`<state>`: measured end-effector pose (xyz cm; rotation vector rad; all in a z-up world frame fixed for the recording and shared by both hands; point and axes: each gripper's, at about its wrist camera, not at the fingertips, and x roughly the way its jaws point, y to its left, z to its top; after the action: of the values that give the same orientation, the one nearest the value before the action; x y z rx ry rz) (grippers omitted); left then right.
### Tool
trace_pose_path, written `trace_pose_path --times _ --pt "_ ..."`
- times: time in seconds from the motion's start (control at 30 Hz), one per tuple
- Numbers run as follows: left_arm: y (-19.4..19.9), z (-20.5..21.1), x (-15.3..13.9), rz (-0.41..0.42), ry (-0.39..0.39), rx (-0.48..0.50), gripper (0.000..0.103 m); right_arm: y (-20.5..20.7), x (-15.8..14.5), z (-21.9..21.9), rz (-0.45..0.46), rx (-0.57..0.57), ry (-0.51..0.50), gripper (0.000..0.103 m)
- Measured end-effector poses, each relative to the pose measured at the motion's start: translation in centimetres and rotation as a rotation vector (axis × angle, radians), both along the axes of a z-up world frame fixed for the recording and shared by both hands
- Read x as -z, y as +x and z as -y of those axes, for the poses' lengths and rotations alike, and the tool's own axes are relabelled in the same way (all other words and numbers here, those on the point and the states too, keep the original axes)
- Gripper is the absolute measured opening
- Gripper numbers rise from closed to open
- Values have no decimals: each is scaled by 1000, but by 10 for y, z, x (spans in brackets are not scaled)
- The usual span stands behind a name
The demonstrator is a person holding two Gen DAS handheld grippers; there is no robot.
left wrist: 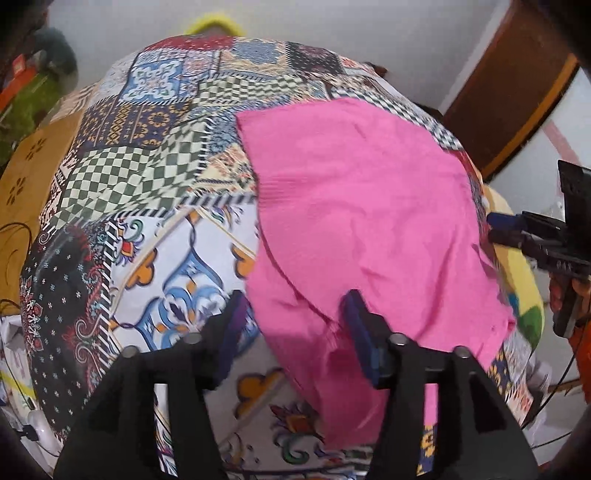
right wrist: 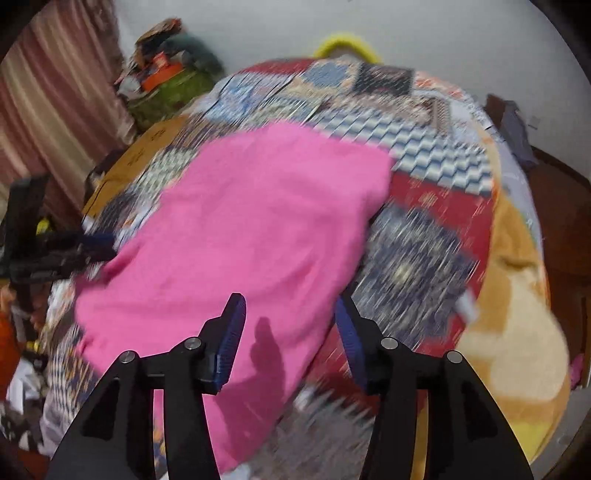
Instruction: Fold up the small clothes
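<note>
I see the pink garment (left wrist: 362, 221) lying spread on the patchwork bedsheet (left wrist: 147, 166) of the bed. My left claw (left wrist: 295, 314) stands released over its near edge, nothing pinched. My right claw (right wrist: 291, 314) is likewise released above the garment's opposite edge, gripping nothing.

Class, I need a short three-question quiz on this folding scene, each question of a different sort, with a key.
1. True or false: the pink cloth garment lies on a plain white sheet.
2. Which gripper's jaws are clamped on the garment: A left gripper, B right gripper, C neither?
3. Fill in: the bright ______ curved object shows beyond the patchwork-patterned bedspread.

Key: 1 false; 2 C; 3 yellow.
</note>
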<state>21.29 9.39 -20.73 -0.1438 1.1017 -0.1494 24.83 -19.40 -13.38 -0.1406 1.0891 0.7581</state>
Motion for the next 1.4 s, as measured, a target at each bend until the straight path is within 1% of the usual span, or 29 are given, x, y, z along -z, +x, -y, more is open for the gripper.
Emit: trace_pose_path --times 0.13,0.17,0.2,0.23,0.3,0.37,0.4,0.47,0.53,0.6,0.67,0.7,0.73,0.83,0.9,0.93,1.0,1.13,1.17,1.2,1.23,1.27,1.3,1.37,1.4 --pt "-16 7 8 -11 90 12 62 -38 16 -6 -22 -68 -55 47" --pt "-21 5 10 -4 117 4 66 -47 20 -6 -13 -73 -71 47" --pt "-26 1 11 4 131 -10 69 -51 20 -3 0 -65 -70 47" --pt "-32 -4 11 5 144 -27 69 -55 19 2 3 -52 -58 48" --pt "-40 -13 11 -1 168 -47 69 -59 17 11 -25 -36 -47 48" --pt "-53 -22 7 -9 196 -69 69 -64 12 21 -16 -20 -46 48" --pt "-59 -25 4 -10 203 -77 69 -65 9 23 -7 -14 -49 48" --pt "-72 -28 -5 10 194 -83 69 -70 -1 29 14 -5 -52 50" --pt "-85 -26 -17 41 172 -76 69 -76 -12 30 39 -7 -37 54" --pt "-95 -18 -28 69 161 -53 70 -80 -21 27 71 -14 -29 67" --pt "-103 -5 -33 82 164 -17 74 -91 -26 19 103 -50 -33 71" --pt "-106 5 -33 83 173 8 78 -95 -26 14 113 -70 -35 72" --pt "-106 15 -31 84 183 32 78 -97 -25 8 120 -90 -40 72" --pt "-106 39 -23 70 187 101 78 -103 -17 -7 122 -141 -56 72" --pt "-103 58 -14 59 217 152 79 -102 -9 -16 117 -159 -69 72" --pt "-101 65 -11 62 237 171 79 -100 -5 -20 112 -165 -78 72" --pt "-98 75 -11 108 258 189 80 -97 3 -25 102 -170 -92 72" --pt "-82 82 -11 121 224 207 79 -90 16 -27 85 -171 -108 70" --pt "-78 83 -10 124 214 213 75 -87 19 -27 77 -170 -97 64" --pt "-74 84 -9 127 206 221 66 -86 20 -27 71 -171 -82 57" --pt "-71 84 -10 129 199 228 61 -84 21 -26 66 -168 -72 53" --pt "-69 84 -10 132 195 230 49 -82 20 -26 71 -161 -71 43" --pt "-67 84 -11 135 196 227 34 -82 19 -24 74 -157 -71 30" --pt "-62 82 -12 126 197 223 21 -79 17 -22 75 -155 -73 15" --pt "-61 81 -13 121 184 224 16 -80 15 -21 72 -156 -66 13"
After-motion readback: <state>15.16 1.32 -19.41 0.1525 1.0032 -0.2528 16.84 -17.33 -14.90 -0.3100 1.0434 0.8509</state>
